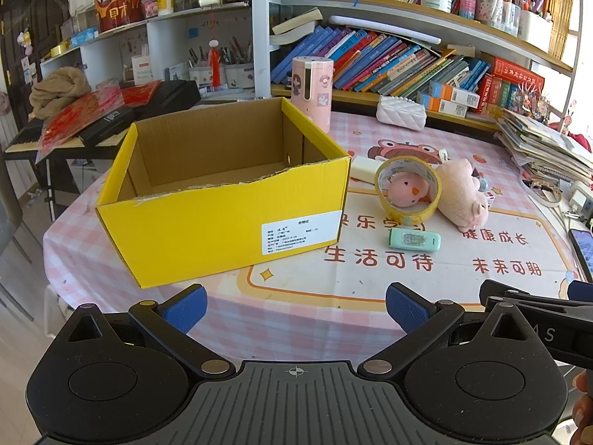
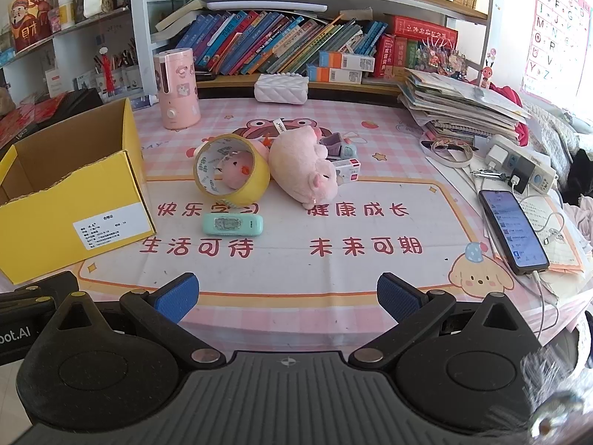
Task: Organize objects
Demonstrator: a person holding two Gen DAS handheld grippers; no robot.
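Tongs spread and empty: our left tongs face the yellow box on the desk; ahead of our right tongs lie a green case, perhaps correction tape, tape roll, and plush pig.

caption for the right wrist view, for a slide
Open right gripper faces a tape roll, pink plush pig and mint case beside a yellow box.

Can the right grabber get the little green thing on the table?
Probably yes. The right gripper is open, and only bare tablecloth lies between it and the green case, which lies apart from the tape roll.
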